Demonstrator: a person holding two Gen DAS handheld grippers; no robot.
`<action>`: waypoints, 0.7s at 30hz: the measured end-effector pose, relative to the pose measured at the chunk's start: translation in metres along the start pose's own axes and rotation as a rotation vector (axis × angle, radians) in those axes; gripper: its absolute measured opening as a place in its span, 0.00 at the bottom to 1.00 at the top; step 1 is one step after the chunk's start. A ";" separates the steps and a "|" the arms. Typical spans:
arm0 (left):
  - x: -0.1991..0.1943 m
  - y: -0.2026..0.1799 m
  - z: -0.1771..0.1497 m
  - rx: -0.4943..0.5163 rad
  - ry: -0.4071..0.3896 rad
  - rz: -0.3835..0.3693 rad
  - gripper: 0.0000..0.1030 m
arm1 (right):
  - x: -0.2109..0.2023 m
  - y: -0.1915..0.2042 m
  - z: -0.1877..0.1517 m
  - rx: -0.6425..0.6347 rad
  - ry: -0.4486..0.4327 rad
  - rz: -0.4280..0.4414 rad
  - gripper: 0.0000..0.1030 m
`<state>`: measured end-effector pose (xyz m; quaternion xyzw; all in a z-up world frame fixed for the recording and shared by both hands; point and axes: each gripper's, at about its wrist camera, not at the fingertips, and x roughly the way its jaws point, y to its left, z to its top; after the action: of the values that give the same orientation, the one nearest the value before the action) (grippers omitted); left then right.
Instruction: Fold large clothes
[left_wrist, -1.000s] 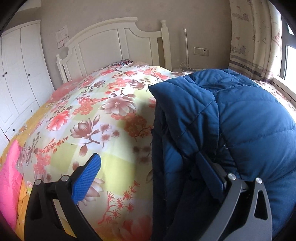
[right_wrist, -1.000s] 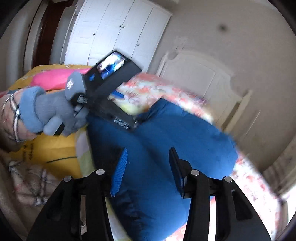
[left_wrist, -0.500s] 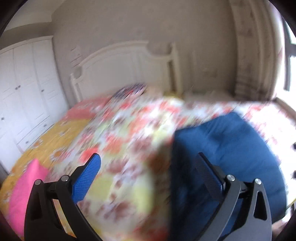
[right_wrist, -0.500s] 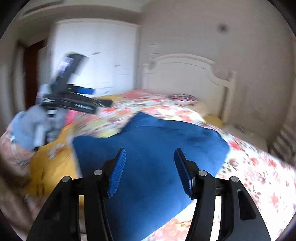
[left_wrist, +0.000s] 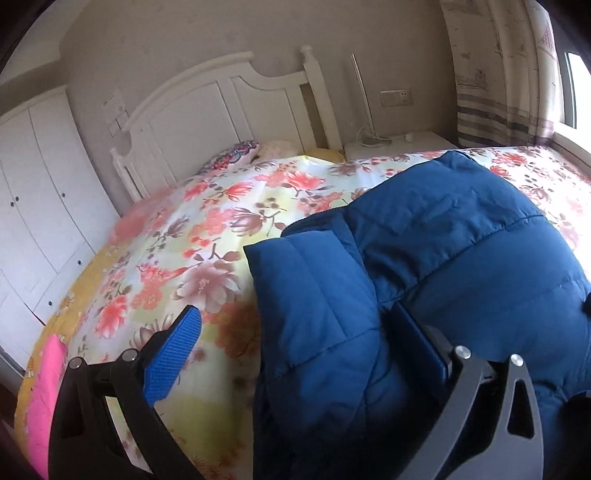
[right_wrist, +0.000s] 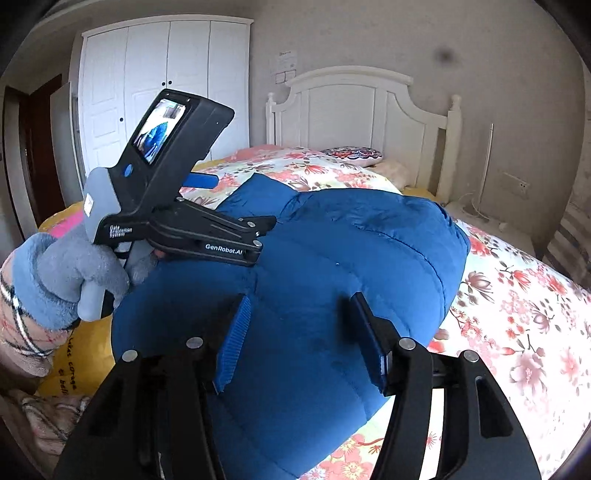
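While spread over blue jacket, both tongs empty; left lettered "GenRobot.AI".

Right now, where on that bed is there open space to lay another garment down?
Bare floral quilt lies between the blue puffer jacket and the headboard, and toward the wardrobe. A strip shows window-side. The near edge is crowded: jacket, both open grippers, pink cloth.

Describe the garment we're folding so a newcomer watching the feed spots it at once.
Find the bed with the white headboard and floral quilt. On the quilt lies the blue puffer jacket, bundled, its puffy quilted panels the only plain dark blue against the flowers.
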<state>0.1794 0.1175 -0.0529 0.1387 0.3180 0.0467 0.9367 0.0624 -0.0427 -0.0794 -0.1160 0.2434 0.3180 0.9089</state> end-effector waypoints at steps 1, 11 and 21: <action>0.000 0.000 0.000 -0.004 0.001 -0.004 0.98 | -0.002 0.002 0.000 -0.001 0.000 -0.013 0.55; 0.004 0.010 -0.001 -0.048 0.001 -0.051 0.98 | -0.010 -0.020 0.007 0.098 -0.072 -0.171 0.58; 0.005 0.009 -0.001 -0.060 0.007 -0.064 0.98 | 0.022 -0.073 -0.006 0.328 0.048 -0.021 0.67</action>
<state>0.1829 0.1274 -0.0542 0.1001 0.3240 0.0267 0.9404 0.1217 -0.0896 -0.0918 0.0237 0.3122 0.2615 0.9130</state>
